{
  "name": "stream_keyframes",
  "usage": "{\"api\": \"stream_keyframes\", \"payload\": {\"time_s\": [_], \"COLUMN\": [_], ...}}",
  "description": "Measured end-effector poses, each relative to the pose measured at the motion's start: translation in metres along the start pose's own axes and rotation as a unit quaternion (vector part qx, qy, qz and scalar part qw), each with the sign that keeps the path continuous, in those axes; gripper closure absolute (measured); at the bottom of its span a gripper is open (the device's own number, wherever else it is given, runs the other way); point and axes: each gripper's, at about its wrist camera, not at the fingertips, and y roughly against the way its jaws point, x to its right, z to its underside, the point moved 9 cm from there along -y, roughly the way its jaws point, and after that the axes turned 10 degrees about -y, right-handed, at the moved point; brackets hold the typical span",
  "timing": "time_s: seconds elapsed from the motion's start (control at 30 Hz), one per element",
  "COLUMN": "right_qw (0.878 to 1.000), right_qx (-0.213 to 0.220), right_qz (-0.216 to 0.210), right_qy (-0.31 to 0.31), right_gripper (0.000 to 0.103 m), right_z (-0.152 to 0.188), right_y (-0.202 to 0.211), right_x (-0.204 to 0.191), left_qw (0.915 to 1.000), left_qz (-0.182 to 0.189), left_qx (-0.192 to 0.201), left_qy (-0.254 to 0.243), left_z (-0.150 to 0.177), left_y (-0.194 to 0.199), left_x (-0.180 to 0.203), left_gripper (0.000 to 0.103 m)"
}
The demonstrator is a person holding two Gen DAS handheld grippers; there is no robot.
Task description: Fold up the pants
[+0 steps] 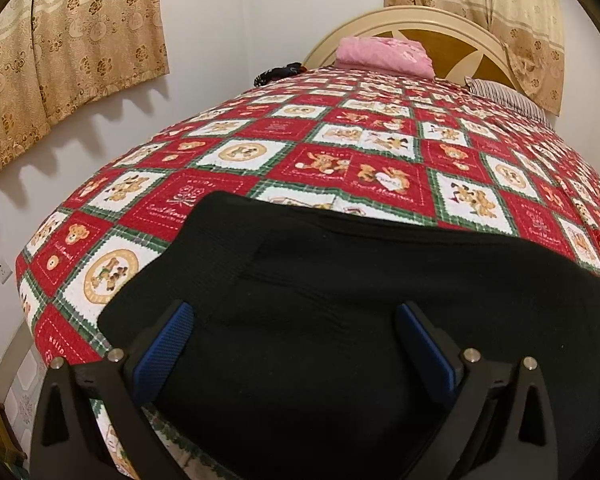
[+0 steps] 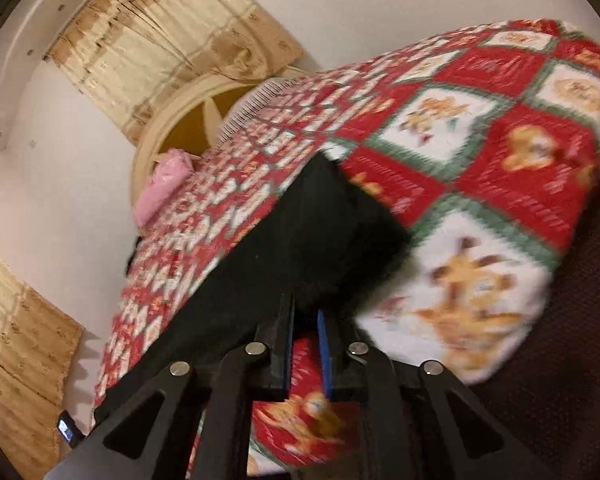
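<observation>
my left gripper (image 1: 294,344) hangs low over the black pants (image 1: 340,300), fingers spread wide, the blue ribbed pads (image 1: 168,344) standing apart with the dark cloth filling the gap between them. i cannot tell whether the pads touch the fabric. the pants lie across the near edge of the bed, on the red, white and green teddy-bear quilt (image 1: 332,152), a broad flat slab with a rounded far corner and a fine ribbed knit.

my right gripper (image 2: 306,320) is tilted and the view is blurred; its fingers are drawn narrow, pinching an edge of the pants (image 2: 300,232), which rise from the tips as a dark wedge against the quilt (image 2: 500,160).

at the head of the bed a folded pink blanket (image 1: 384,56) sits before the cream, rounded wooden headboard (image 1: 440,36); a striped pillow (image 1: 508,96) lies beside it. patterned beige curtains (image 1: 72,40) hang on the white wall.
</observation>
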Motion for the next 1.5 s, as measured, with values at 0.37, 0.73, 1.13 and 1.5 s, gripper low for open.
{"api": "stream_keyframes", "payload": {"time_s": [0.37, 0.73, 1.13, 1.5], "right_qw": [0.978, 0.954, 0.956, 0.953], "right_qx": [0.11, 0.068, 0.09, 0.026], "right_qz": [0.098, 0.108, 0.201, -0.05], "right_qy": [0.147, 0.271, 0.194, 0.299], "right_gripper": [0.042, 0.097, 0.028, 0.028], "right_z": [-0.067, -0.058, -0.093, 0.015], "right_y": [0.009, -0.045, -0.047, -0.051], "right_x": [-0.041, -0.064, -0.005, -0.199], "left_qw": [1.0, 0.9999, 0.9998, 0.9999], "left_qz": [-0.005, -0.01, -0.018, -0.015], "left_qx": [-0.004, -0.002, 0.001, -0.005], "left_qy": [-0.004, -0.004, -0.003, 0.001], "left_z": [-0.001, -0.001, 0.001, 0.0], "left_y": [0.0, 0.0, 0.002, 0.004], "left_x": [0.0, -0.001, 0.0, -0.001], "left_gripper": [0.0, 0.0, 0.0, 0.0]}}
